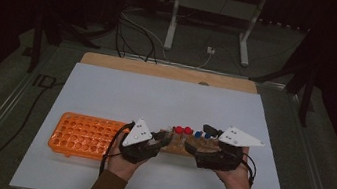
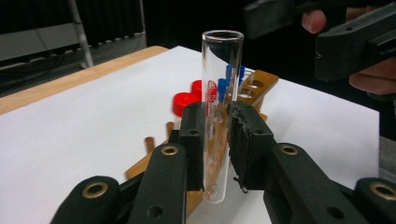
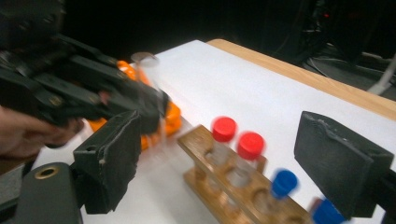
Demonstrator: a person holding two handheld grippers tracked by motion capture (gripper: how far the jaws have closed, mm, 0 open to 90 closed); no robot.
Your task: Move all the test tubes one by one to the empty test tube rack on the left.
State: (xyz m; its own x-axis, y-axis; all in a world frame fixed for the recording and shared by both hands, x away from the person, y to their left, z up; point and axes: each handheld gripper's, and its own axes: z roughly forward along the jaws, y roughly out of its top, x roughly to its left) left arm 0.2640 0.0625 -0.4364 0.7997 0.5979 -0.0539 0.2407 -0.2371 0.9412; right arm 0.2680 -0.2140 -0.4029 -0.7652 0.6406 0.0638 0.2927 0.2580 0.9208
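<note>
The left gripper (image 2: 217, 140) is clamped on a clear glass tube (image 2: 220, 93), which stands upright between its black pads with its open mouth on top (no cap on it). In the high view this gripper (image 1: 162, 139) sits near the front edge of the white sheet (image 1: 121, 92), about midway along it, just beside the left end of the wooden rack (image 1: 184, 145).

The right gripper (image 3: 243, 163) has its jaws spread wide with nothing between the pads; the wooden rack (image 3: 210, 154) lies beyond them. In that rack stand two tubes with red caps (image 3: 224, 128) and, nearer the right gripper, tubes with blue caps (image 3: 284, 183). In the high view the right gripper (image 1: 194, 146) is at the rack's right end, facing the left one.

An orange rack (image 1: 84, 135) full of round holes rests on the sheet toward the front left corner, just beside the left hand (image 1: 121, 163). The sheet covers a wooden table (image 1: 170, 72), whose bare far edge shows.
</note>
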